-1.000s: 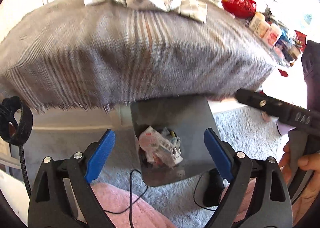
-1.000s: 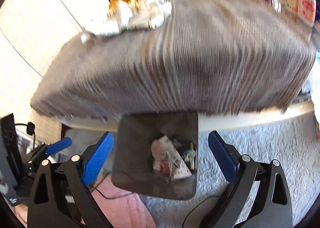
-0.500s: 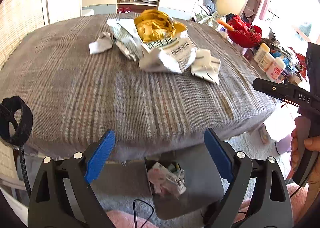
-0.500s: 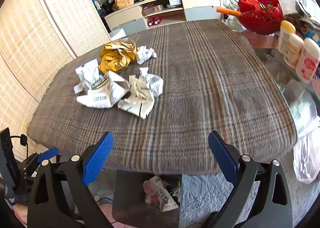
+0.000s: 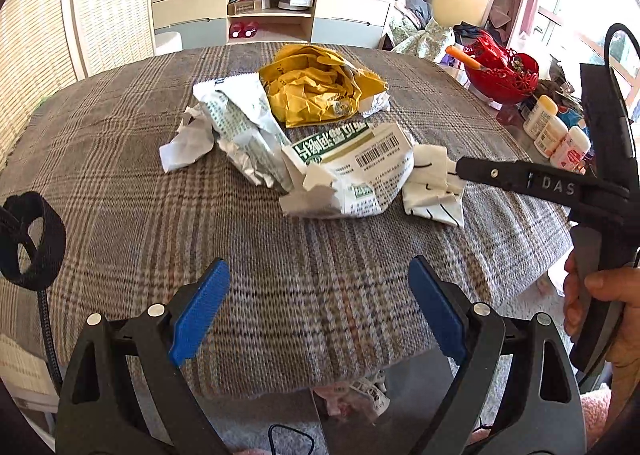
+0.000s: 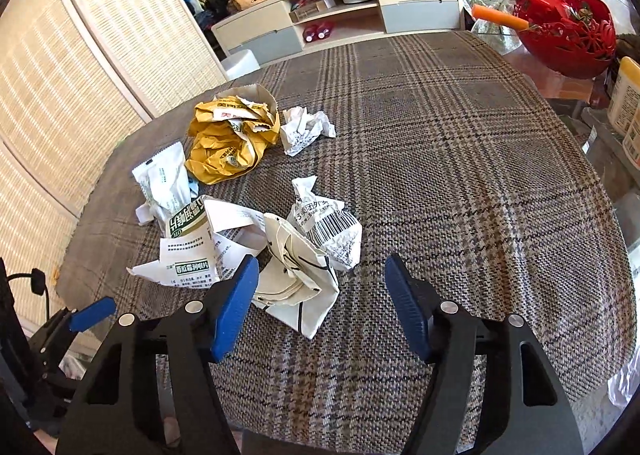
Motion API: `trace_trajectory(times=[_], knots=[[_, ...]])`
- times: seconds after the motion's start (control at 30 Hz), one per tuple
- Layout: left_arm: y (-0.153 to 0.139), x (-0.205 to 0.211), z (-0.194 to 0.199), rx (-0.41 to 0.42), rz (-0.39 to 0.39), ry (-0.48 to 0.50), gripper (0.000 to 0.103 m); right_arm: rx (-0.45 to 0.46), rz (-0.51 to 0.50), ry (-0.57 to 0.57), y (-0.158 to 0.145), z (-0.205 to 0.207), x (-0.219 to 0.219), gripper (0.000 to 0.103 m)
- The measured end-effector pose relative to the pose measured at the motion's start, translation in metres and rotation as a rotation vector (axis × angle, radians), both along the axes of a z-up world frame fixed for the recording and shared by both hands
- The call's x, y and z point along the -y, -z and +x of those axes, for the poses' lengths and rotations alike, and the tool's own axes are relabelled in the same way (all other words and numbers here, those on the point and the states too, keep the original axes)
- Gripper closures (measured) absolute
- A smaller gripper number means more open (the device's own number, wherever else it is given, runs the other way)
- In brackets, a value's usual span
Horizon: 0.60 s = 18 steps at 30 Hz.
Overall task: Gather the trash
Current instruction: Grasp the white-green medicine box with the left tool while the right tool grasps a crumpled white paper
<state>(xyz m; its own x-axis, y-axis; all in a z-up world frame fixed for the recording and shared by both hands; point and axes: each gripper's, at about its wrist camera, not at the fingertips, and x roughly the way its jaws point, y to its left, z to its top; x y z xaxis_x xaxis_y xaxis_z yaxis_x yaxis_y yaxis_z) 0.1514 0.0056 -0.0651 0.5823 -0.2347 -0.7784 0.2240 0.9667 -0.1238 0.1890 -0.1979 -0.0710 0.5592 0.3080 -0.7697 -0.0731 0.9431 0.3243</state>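
Several crumpled wrappers lie on the plaid tablecloth (image 5: 120,215): a yellow bag (image 5: 316,89), a white foil packet (image 5: 236,127), a torn green-and-white box (image 5: 356,171) and a cream paper (image 5: 434,183). In the right wrist view they show as the yellow bag (image 6: 232,139), the box (image 6: 192,251), the cream paper (image 6: 296,275), a barcode paper (image 6: 328,223) and a small white wad (image 6: 304,127). My left gripper (image 5: 318,307) is open and empty over the table's near edge. My right gripper (image 6: 320,299) is open, with the cream paper just ahead of its left finger.
A grey bin (image 5: 352,395) holding trash peeks out below the table's near edge. A red basket (image 6: 568,35) and several bottles (image 5: 556,135) stand to the right. A TV cabinet (image 6: 340,15) is behind.
Both grippers rose from down by the bin below the table edge to above the tabletop and moved forward toward the wrappers. Both stayed open.
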Motion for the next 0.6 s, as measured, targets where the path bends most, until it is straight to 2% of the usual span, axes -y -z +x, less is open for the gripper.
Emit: trace_trajectory(times=[0.37,0.43,0.5,0.6], knots=[[0.005,0.012,0.033,0.017,0.018,0.052,0.019,-0.042,0.029,-0.031,0.02,0.013,-0.005,0.037],[0.007,0.014,0.037,0.007,0.006,0.065,0.027,-0.039,0.016,-0.034,0.022,0.015,-0.008,0.038],[0.01,0.014,0.041,-0.008,-0.014,0.078,0.04,-0.041,0.019,-0.041,0.023,0.016,-0.01,0.048],[0.016,0.018,0.045,-0.024,-0.031,0.102,0.052,-0.038,0.021,-0.048,0.024,0.017,-0.013,0.057]])
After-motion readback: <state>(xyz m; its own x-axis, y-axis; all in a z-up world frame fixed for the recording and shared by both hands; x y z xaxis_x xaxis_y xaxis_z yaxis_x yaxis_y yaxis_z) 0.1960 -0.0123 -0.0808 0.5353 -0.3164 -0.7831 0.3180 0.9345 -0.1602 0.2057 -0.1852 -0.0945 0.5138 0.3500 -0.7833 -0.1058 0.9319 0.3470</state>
